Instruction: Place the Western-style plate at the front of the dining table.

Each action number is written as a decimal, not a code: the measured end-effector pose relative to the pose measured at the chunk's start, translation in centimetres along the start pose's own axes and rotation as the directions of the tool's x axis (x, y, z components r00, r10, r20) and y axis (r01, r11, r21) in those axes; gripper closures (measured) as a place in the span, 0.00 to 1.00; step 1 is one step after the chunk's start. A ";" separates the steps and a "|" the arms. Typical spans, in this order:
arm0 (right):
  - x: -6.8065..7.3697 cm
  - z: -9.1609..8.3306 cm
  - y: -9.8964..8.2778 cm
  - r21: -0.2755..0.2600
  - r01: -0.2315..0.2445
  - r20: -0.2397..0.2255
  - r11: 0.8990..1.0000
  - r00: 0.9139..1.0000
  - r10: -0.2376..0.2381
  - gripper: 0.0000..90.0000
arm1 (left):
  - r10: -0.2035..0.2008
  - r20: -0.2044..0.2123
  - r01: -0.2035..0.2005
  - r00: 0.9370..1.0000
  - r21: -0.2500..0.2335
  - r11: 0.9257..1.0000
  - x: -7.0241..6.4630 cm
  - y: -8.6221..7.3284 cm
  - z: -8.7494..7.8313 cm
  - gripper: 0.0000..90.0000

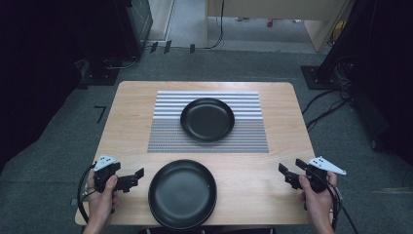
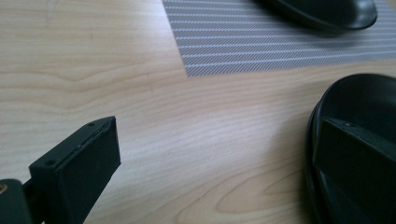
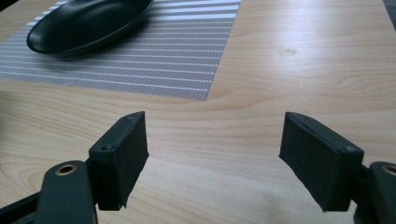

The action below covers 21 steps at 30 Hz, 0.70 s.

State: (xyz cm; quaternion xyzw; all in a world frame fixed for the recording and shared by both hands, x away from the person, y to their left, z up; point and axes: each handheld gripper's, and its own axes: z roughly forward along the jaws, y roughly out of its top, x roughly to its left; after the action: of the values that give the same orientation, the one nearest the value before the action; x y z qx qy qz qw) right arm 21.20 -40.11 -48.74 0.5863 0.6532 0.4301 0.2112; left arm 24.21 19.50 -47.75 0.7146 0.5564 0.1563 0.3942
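**Two plates, two open grippers at the near edge**

Grey carpet and trailing cables surround a pale wooden table (image 1: pixel 131 126), with a striped placemat (image 1: pixel 165 134) laid across its middle. One black plate (image 1: pixel 207 119) sits on that mat, well ahead of both tools. A second black plate (image 1: pixel 182 193), which looks like a stack of two, though the rims are hard to separate, lies at the near edge, between the grippers.

The left gripper (image 1: pixel 130 181) rests low over the wood, jaws spread wide and holding nothing. In the left gripper view its right-hand jaw overlaps the near plate's rim (image 2: pixel 322 116), so the plate lies just beside it, toward the inside; whether they touch cannot be told. That closeness suggests this hand is placed to take the rim.

The right gripper (image 1: pixel 288 174) also stands wide open and empty, bare wood between its jaws. The near plate is off to its inner side, apart from it; the mat plate (image 3: pixel 88 23) is ahead and to its left. It seems parked, ready to steady or assist.
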 end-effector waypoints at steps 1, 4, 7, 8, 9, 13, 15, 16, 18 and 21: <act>-0.1 -0.1 -0.2 0.003 -0.005 0.001 1.000 1.000 0.005 0.25 | -0.001 -0.004 0.001 1.000 -0.001 1.000 0.1 -0.2 0.0 0.00; -0.7 -0.5 -0.7 0.011 -0.020 0.006 1.000 1.000 0.020 0.25 | -0.014 -0.021 0.014 1.000 -0.005 1.000 0.6 -0.8 -0.3 0.00; -1.2 -0.9 -1.2 0.015 -0.031 0.016 0.999 0.999 0.030 0.26 | -0.029 -0.035 0.028 0.999 -0.010 1.000 1.2 -1.4 -0.6 0.00; -1.4 -1.0 -1.4 0.017 -0.034 0.020 0.999 0.999 0.034 0.25 | -0.033 -0.037 0.033 0.999 -0.011 0.999 1.3 -1.5 -0.7 0.00; -1.5 -1.1 -1.5 0.018 -0.034 0.022 0.999 0.999 0.034 0.26 | -0.034 -0.041 0.034 0.999 -0.011 0.999 1.5 -1.7 -0.8 0.00; -2.2 -1.6 -2.3 0.027 -0.025 0.054 0.999 0.998 0.024 0.26 | -0.040 -0.065 0.039 0.997 -0.010 0.999 2.1 -2.4 -1.1 0.00; -2.7 -1.8 -2.6 0.030 -0.039 0.060 0.999 0.998 0.037 0.26 | -0.039 -0.080 0.038 0.996 -0.008 0.999 2.4 -2.8 -1.3 0.00; -2.8 -2.0 -2.8 0.032 -0.044 0.062 0.999 0.997 0.042 0.26 | -0.040 -0.090 0.039 0.995 -0.009 0.999 2.5 -3.0 -1.4 0.00; -3.1 -2.2 -3.1 0.033 -0.043 0.069 0.999 0.997 0.040 0.26 | -0.039 -0.111 0.038 0.993 -0.008 0.999 2.8 -3.4 -1.6 0.00; -3.4 -2.5 -3.7 0.040 -0.023 0.101 0.999 0.995 0.019 0.26 | -0.057 -0.133 0.056 0.990 -0.008 0.998 3.4 -4.1 -1.9 0.00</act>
State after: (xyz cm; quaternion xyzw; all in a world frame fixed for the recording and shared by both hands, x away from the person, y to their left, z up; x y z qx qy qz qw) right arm 17.85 -43.92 -51.18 0.6182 0.6443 0.3888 0.2270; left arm 21.34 23.69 -50.30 0.6856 0.6011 0.1935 0.3622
